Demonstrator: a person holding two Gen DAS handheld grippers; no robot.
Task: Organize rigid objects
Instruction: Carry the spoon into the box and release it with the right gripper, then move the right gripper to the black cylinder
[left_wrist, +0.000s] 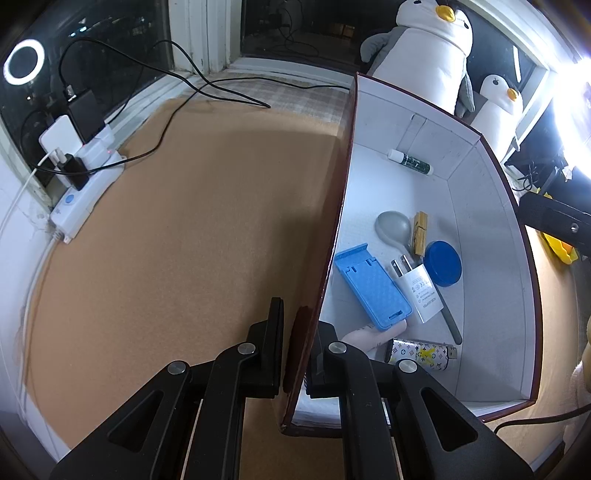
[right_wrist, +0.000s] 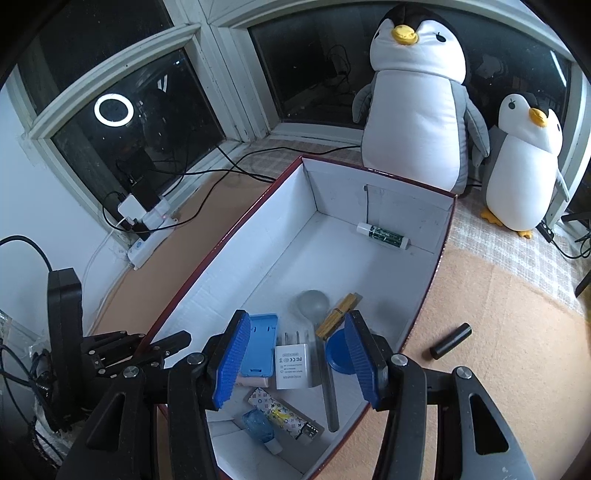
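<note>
A white-lined cardboard box with a dark red rim (left_wrist: 343, 206) (right_wrist: 439, 258) stands on the cork table. In it lie a blue phone stand (left_wrist: 373, 286) (right_wrist: 258, 343), a white charger (left_wrist: 419, 288) (right_wrist: 291, 365), a grey spoon (left_wrist: 393, 227) (right_wrist: 314, 302), a wooden clothespin (left_wrist: 420, 232) (right_wrist: 338, 314), a blue lid (left_wrist: 442, 263) (right_wrist: 338, 354), a patterned lighter (left_wrist: 421, 352) (right_wrist: 284, 415) and a green tube (left_wrist: 410, 158) (right_wrist: 384, 233). My left gripper (left_wrist: 297, 350) (right_wrist: 162, 349) is shut on the box's left wall. My right gripper (right_wrist: 295, 362) is open and empty above the box's near end.
A black cylinder (right_wrist: 450, 339) lies on the table right of the box. Two plush penguins (right_wrist: 413, 107) (right_wrist: 524, 166) stand at the back by the window. A white power strip with cables (left_wrist: 85, 184) (right_wrist: 147, 240) lies at the left edge.
</note>
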